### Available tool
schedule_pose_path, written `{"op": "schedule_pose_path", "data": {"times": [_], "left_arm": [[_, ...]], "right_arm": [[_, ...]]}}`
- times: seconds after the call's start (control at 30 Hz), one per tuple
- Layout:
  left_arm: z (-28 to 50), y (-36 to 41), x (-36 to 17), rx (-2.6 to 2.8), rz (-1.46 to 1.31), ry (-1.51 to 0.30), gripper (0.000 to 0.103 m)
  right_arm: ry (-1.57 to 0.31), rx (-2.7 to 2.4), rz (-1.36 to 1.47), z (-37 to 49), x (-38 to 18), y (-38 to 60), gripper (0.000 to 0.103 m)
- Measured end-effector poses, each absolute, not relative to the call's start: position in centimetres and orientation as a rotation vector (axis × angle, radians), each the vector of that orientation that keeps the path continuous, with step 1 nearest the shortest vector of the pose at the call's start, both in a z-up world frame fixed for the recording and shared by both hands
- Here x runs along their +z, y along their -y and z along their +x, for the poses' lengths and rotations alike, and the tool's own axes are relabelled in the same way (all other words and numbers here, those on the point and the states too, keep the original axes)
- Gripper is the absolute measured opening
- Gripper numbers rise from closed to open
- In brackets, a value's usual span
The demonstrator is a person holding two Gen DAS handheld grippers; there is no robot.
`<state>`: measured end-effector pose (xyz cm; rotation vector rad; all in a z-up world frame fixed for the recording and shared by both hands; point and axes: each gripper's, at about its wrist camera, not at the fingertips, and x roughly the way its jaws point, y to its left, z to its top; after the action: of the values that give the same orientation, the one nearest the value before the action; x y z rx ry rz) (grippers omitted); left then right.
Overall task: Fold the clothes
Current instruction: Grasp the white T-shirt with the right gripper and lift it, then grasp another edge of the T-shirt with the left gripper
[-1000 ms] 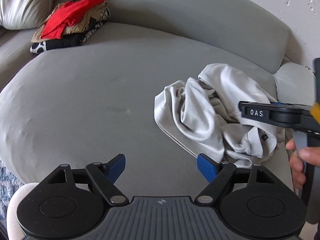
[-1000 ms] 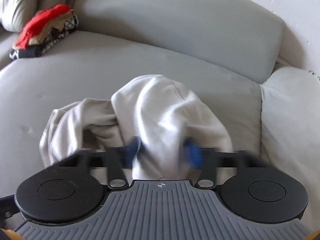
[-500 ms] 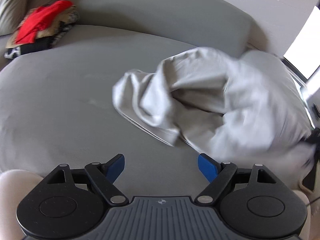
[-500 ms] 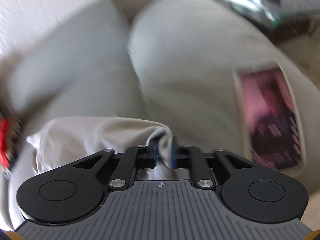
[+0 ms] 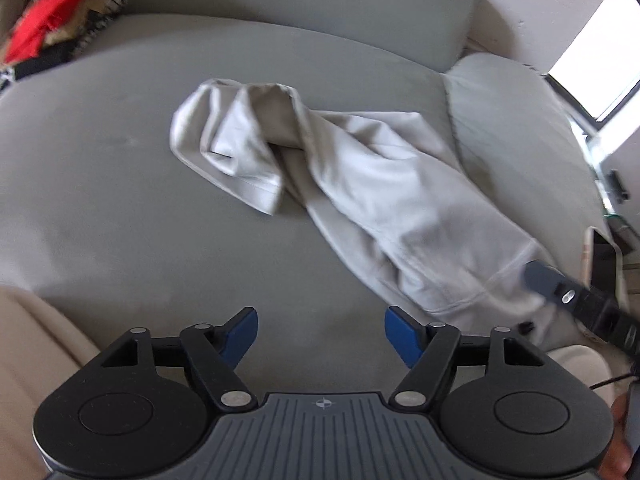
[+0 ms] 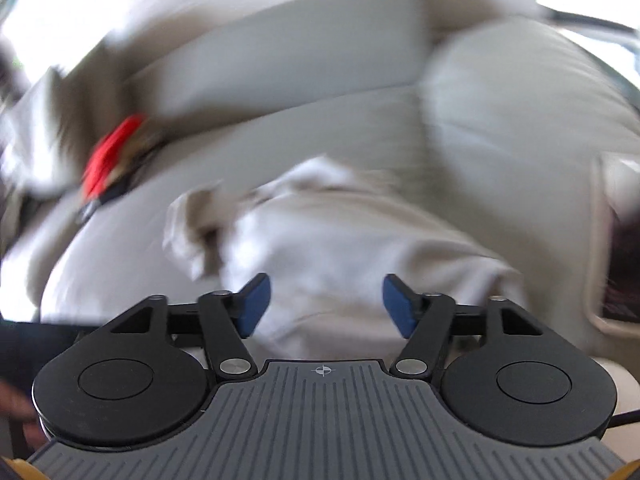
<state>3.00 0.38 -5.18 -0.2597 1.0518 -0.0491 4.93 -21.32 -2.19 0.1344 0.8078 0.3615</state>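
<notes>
A pale grey garment (image 5: 360,184) lies crumpled on the seat of a grey sofa (image 5: 120,208). It stretches from a bunched, folded-over end near the middle of the seat toward the right armrest (image 5: 520,128), where its hemmed edge rests at the front corner of the cushion.

The left gripper (image 5: 321,334) is held above the front of the seat, pointing down at bare cushion. Its jaws stand wide apart and are closing. Nothing is between the blue pads (image 5: 240,336), and the garment lies just beyond and to the right of them.

The right gripper (image 6: 324,306) is above the garment's near end. Its jaws are opening and already stand wide. The cloth shows in the gap between the pads (image 6: 252,304), but neither pad presses on it. In the left wrist view, one dark finger of this gripper (image 5: 576,300) sits at the garment's hem near the armrest. The right wrist view is heavily blurred.

A stack of clothes (image 5: 52,40) with a red item on top rests at the far left of the sofa, well apart from the garment. A phone (image 6: 620,248) lies on the right armrest.
</notes>
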Motion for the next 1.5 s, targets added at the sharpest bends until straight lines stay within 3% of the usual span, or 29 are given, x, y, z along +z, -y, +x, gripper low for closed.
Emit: {"op": "schedule_pose_path", "data": {"times": [0.2,0.27,0.3,0.33,0.43,0.63,0.7,0.8,0.87,0.9,0.93,1.0,1.13,1.3,1.37,1.43,1.5], "left_arm": [[2.2,-3.4,-4.3,0.096,-0.233,-1.034,0.074],[2.2,-4.0,-4.3,0.106,-0.25,-1.034,0.075],[2.3,-4.2,-4.4,0.106,-0.26,-1.038,0.075],[2.4,-4.2,-4.5,0.102,-0.265,-1.04,0.075],[2.7,-3.7,-4.8,0.084,-0.252,-1.043,0.075],[3.2,-2.7,-5.2,-0.001,-0.239,-1.023,0.075],[3.3,-2.5,-5.4,-0.034,-0.261,-1.017,0.074],[3.8,-2.3,-6.2,-0.087,-0.344,-1.03,0.073],[4.3,-2.4,-7.0,-0.112,-0.418,-1.031,0.07],[4.6,-2.5,-7.4,-0.124,-0.455,-1.031,0.069],[4.9,-2.5,-7.8,-0.136,-0.492,-1.031,0.069],[5.4,-2.7,-8.6,-0.161,-0.569,-1.03,0.068],[6.3,-3.7,-9.8,-0.233,-0.844,-1.076,0.049],[6.1,-3.0,-11.3,-0.228,-0.945,-1.119,0.041],[6.2,-2.5,-11.9,-0.217,-0.972,-1.108,0.04],[6.5,-2.3,-12.6,-0.217,-0.997,-1.088,0.05],[6.7,-2.5,-13.1,-0.22,-1.027,-1.071,0.05]], "right_arm": [[-0.859,0.412,-0.132,6.3,-4.9,16.7,0.072],[-0.879,0.378,-0.149,7.2,-5.7,16.6,0.053],[-0.88,0.366,-0.111,7.7,-5.5,17.1,0.026],[-0.881,0.353,-0.072,8.2,-5.4,17.6,0.008],[-0.839,0.309,-0.002,9.7,-4.2,18.9,0.006],[-0.619,0.01,0.299,13.3,2.0,27.3,0.006],[-0.631,-0.145,0.372,14.6,2.0,30.9,0.007],[-0.76,-0.264,0.39,16.4,0.1,33.9,0.029],[-0.817,-0.228,0.427,15.6,-1.1,34.4,0.038],[-0.818,-0.186,0.434,14.7,-1.5,34.2,0.052],[-0.819,-0.148,0.434,13.7,-1.9,33.8,0.059],[-0.829,-0.074,0.445,12.0,-2.6,33.0,0.059],[-0.83,0.037,0.513,9.4,-3.6,31.8,0.059],[-0.787,0.098,0.512,7.7,-3.3,30.3,0.059],[-0.777,0.118,0.499,6.8,-2.6,30.0,0.059],[-0.774,0.133,0.5,6.5,-2.2,29.6,0.059],[-0.773,0.141,0.505,6.5,-2.3,29.5,0.059]]}}
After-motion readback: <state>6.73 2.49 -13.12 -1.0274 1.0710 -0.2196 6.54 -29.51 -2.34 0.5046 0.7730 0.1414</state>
